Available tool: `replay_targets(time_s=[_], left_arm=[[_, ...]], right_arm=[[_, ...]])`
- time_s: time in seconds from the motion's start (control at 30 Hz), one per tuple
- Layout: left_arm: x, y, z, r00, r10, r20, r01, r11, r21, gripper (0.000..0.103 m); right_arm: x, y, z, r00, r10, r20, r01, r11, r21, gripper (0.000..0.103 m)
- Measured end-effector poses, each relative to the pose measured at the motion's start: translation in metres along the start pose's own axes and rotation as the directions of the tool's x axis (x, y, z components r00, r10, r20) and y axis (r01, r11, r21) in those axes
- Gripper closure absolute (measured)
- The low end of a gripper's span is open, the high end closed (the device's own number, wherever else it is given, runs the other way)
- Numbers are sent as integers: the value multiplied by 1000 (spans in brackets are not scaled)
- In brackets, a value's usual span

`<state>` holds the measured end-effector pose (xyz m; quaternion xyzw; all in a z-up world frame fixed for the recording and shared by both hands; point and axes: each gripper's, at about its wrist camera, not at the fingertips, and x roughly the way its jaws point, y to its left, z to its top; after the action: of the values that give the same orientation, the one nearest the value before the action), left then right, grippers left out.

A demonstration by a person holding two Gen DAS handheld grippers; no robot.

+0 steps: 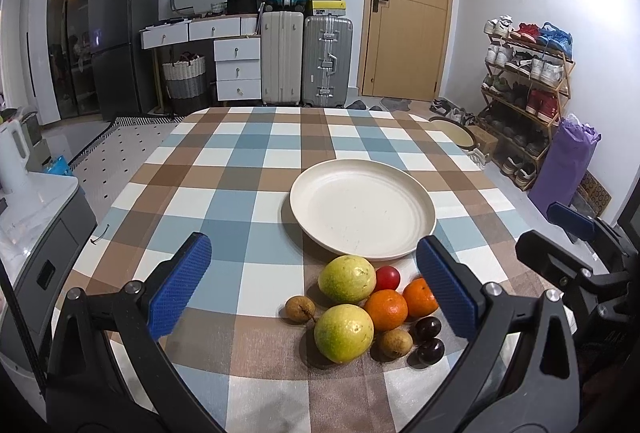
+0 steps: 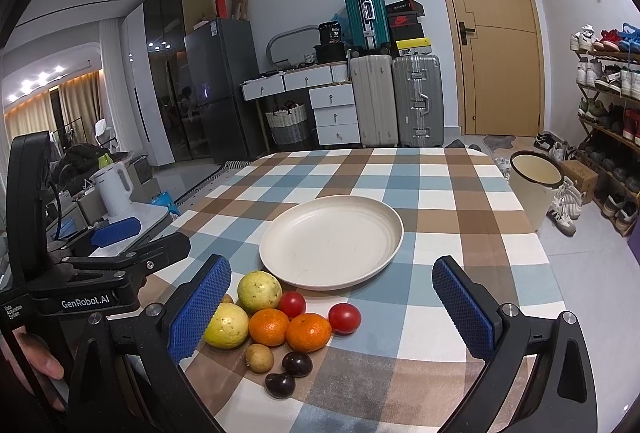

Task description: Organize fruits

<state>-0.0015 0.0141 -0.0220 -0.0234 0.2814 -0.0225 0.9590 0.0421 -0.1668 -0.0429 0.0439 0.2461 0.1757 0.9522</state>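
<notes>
Nothing is sorted yet, I judge: the plate (image 1: 362, 209) beyond my jaws sits bare. All the fruit (image 1: 362, 307) lies heaped on the counter (image 1: 224, 169), between my left gripper's (image 1: 314, 283) wide-open jaws and just inside my right gripper's (image 2: 332, 309) left one, also spread, both empty.

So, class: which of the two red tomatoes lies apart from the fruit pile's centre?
The tomato on the pile's right edge; the other tomato sits wedged between guava and oranges.

The right claw's pad (image 2: 199, 309) hides part of a longan (image 2: 227, 299).
</notes>
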Motion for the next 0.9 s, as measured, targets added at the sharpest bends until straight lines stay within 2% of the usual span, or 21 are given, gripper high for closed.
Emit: replay_targets(time_s=[0.6,0.9], left_arm=[[24,8,-23,998,0,-69,0,1000,7,1],[43,19,-55,989,-21,-147,22,1000,8,1]], right_arm=[[8,-10,-13,1000,-1,-25,1,1000,14,0],[14,-9,-14,999,-2,-41,3,1000,14,0]])
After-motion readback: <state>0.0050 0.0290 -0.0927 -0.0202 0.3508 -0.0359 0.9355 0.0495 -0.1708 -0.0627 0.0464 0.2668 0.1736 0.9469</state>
